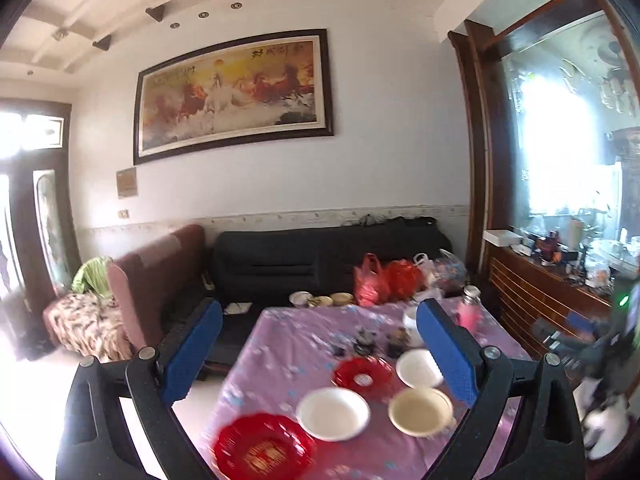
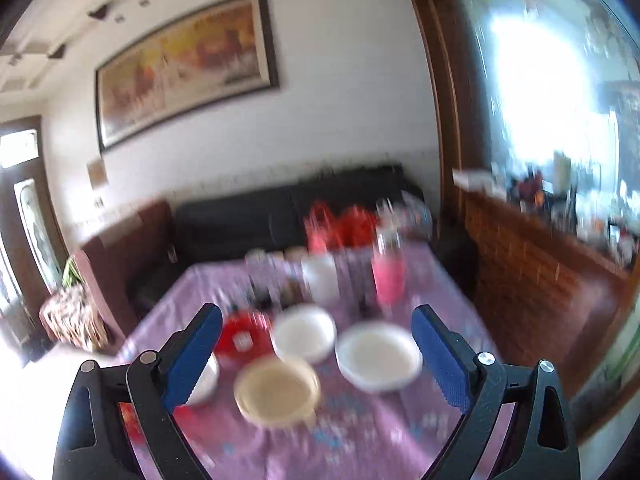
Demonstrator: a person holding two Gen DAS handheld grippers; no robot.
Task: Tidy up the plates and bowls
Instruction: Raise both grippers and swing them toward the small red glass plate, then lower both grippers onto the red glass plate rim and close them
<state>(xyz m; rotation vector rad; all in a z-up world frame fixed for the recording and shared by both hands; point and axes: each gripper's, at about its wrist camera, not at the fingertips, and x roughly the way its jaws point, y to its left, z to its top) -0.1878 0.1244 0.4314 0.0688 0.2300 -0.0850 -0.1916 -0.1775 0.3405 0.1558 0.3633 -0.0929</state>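
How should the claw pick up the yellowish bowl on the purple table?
Grip the cream bowl by its rim, one finger inside and one outside. It sits upright with its mouth open, so coming down from above looks best. Its near edge seems the clearest; a white bowl sits close on one side. Both the left claw and right claw are open and empty.

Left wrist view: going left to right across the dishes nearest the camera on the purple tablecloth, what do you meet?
Near red plate → white bowl → cream bowl. Both grippers' jaws stand open and empty above the table.
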